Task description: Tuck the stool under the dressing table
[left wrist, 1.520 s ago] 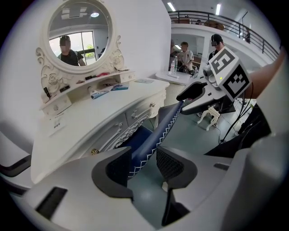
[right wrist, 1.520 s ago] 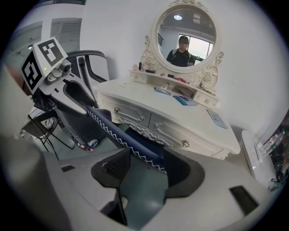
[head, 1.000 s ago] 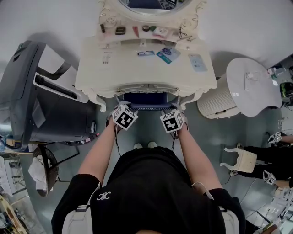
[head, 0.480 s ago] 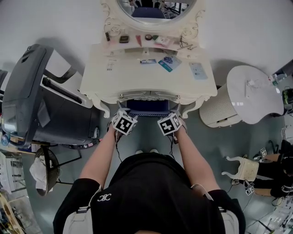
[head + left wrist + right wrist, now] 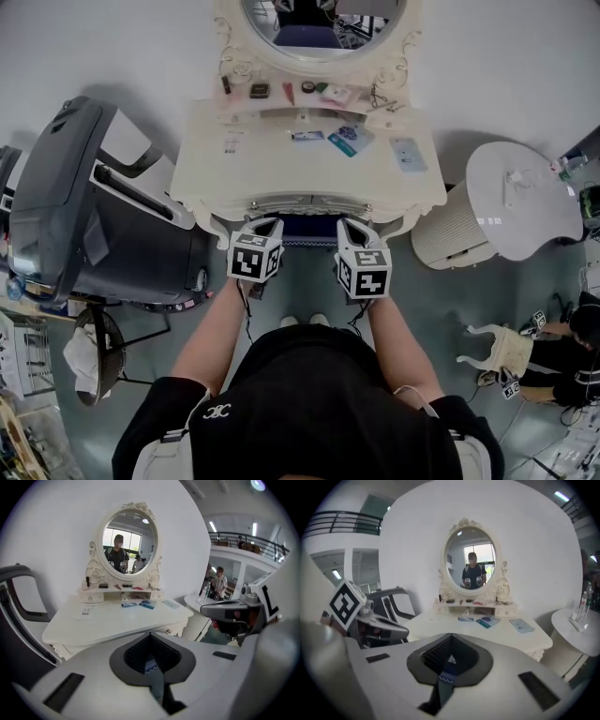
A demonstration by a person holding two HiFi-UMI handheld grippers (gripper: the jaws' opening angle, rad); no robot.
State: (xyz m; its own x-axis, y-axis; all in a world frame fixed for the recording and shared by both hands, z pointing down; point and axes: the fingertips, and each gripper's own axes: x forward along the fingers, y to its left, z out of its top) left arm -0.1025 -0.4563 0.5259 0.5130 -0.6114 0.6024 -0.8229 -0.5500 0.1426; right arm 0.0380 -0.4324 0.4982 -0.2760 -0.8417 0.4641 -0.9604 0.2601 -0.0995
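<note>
Stool (image 5: 309, 228) tucked under surface (image 5: 309, 178), blue seat edge peeking out. Left hand-held gripper (image 5: 265, 225) and right hand-held gripper (image 5: 352, 225) just snapped closed, nothing pinched. Risk: I swing forward, jaws clip carved front edge, and small items (image 5: 354, 140) rattle.

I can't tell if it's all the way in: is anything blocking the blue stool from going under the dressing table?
Nothing visible does. The stool, its blue seat showing, already sits in the opening under the dressing table. The left gripper and right gripper hang either side of it, jaws just closed on nothing.
</note>
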